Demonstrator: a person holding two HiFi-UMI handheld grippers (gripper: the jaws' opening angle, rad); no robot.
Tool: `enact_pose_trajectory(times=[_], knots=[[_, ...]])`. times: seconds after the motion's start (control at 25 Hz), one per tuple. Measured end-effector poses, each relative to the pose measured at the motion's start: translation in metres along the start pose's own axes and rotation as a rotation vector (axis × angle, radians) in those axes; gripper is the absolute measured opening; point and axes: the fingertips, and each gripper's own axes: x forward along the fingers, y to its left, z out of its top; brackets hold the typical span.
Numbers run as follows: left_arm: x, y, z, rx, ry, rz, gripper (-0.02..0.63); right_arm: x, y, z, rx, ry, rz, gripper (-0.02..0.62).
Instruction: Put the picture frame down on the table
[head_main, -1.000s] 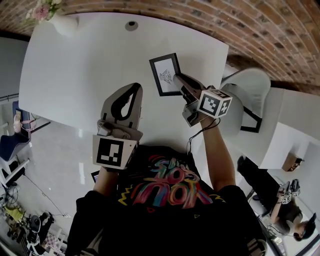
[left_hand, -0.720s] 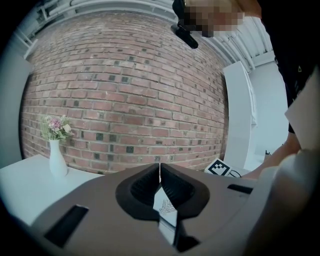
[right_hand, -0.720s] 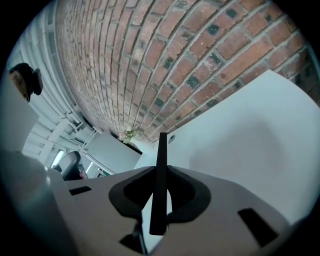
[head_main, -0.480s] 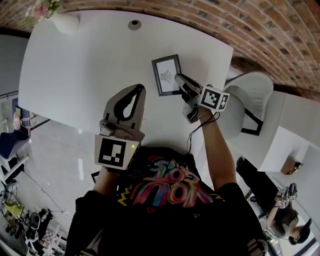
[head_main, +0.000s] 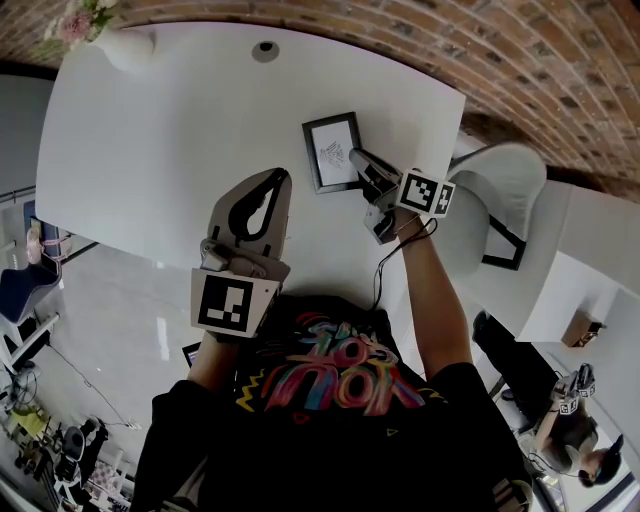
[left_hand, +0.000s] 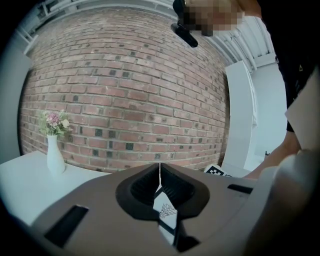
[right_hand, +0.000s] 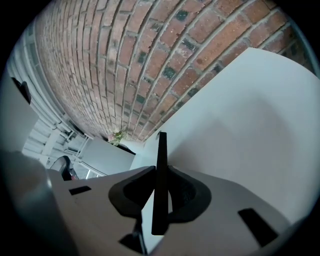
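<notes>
The picture frame (head_main: 333, 150) is black-rimmed with a white mat and a small drawing. It lies nearly flat, low over the white table (head_main: 150, 150), right of centre; I cannot tell whether it touches. My right gripper (head_main: 362, 160) is shut on its right edge. In the right gripper view the frame (right_hand: 160, 185) shows edge-on, clamped between the jaws. My left gripper (head_main: 277, 180) hovers nearer me, left of the frame, shut and holding nothing. In the left gripper view its jaws meet at the tips (left_hand: 160, 169), and the frame (left_hand: 165, 214) shows beyond through the gap.
A white vase with pink flowers (head_main: 105, 35) stands at the table's far left corner, also visible in the left gripper view (left_hand: 54, 145). A round grommet (head_main: 265, 51) sits near the far edge. A white chair (head_main: 500, 190) stands right of the table. A brick wall runs behind.
My right gripper has carried the frame lower and a little farther over the table, and the frame now lies flatter. The left gripper has hardly moved.
</notes>
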Motion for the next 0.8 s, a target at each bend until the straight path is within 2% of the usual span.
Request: enact_pose_trajectory(times=[0.56, 0.8], knots=[[0.007, -0.002, -0.006, -0.004, 0.012, -0.018, 0.028, 0.003, -0.018, -0.007, -0.135, 0.064, -0.165, 0.11], [0.008, -0.004, -0.006, 0.003, 0.01, -0.022, 0.028, 0.004, -0.018, -0.011, -0.189, 0.101, -0.189, 0.146]])
